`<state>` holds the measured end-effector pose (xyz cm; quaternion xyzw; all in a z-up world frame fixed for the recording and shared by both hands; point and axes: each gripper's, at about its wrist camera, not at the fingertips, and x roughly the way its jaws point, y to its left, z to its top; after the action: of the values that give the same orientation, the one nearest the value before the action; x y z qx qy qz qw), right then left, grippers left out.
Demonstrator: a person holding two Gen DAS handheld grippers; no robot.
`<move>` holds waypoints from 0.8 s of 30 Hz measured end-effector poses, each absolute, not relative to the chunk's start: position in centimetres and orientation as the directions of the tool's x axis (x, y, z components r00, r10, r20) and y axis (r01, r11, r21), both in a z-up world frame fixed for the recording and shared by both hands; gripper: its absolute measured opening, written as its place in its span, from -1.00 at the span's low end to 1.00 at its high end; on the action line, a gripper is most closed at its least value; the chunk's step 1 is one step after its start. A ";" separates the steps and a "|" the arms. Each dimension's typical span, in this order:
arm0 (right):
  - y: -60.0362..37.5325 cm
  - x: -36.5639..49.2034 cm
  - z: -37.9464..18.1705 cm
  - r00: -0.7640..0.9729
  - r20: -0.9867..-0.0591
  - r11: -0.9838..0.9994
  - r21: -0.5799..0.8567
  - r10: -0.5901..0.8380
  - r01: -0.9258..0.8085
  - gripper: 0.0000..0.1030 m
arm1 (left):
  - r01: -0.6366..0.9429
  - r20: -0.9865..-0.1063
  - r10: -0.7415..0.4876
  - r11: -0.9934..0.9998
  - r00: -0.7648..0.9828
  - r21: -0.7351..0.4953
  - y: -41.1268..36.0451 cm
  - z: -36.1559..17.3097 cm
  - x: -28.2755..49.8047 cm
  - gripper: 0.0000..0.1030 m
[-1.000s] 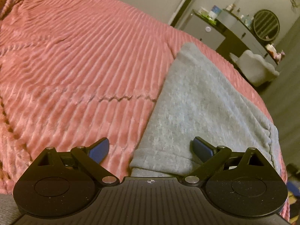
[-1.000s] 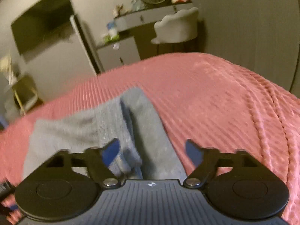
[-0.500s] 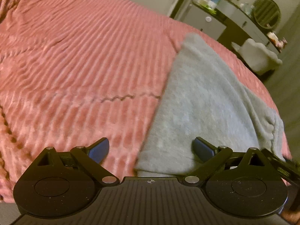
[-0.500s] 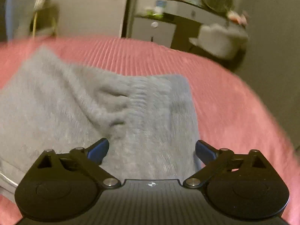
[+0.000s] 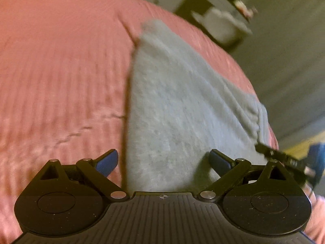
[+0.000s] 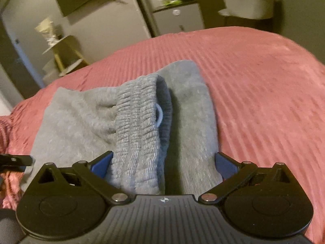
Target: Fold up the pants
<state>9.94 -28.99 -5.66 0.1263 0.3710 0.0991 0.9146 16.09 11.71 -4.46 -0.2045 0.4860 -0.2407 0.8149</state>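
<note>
Grey knit pants (image 5: 182,105) lie folded on a pink ribbed bedspread (image 5: 61,71). My left gripper (image 5: 162,158) is open just above the near end of the fabric, its left finger over the bedspread and its right finger over the pants. In the right wrist view the ribbed elastic waistband (image 6: 138,122) lies on top of the folded pants (image 6: 81,118). My right gripper (image 6: 163,159) stands wide open astride the near end of the waistband and the layer beside it. Its pads press on nothing.
The bedspread (image 6: 264,91) stretches away to the right of the pants. Beyond the bed stand a white chair (image 6: 249,2), a dresser (image 6: 178,16) and a wooden shelf (image 6: 63,52). The bed's edge and the floor (image 5: 294,81) lie to the right in the left wrist view.
My left gripper has shifted right, from the bedspread onto the pants' edge. My right gripper's jaws have spread wider and it has swung in low over the waistband.
</note>
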 end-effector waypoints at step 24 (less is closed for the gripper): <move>-33.3 15.4 -7.8 0.513 -0.600 0.776 0.577 0.615 -0.255 1.00 | 0.383 -0.602 -0.748 0.662 0.280 -0.644 11.2 -6.1 22.3 1.00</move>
<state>15.39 -33.29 -7.79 0.2136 0.4209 0.2579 0.8430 22.35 11.22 -6.14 -0.1912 0.4767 -0.3640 0.7770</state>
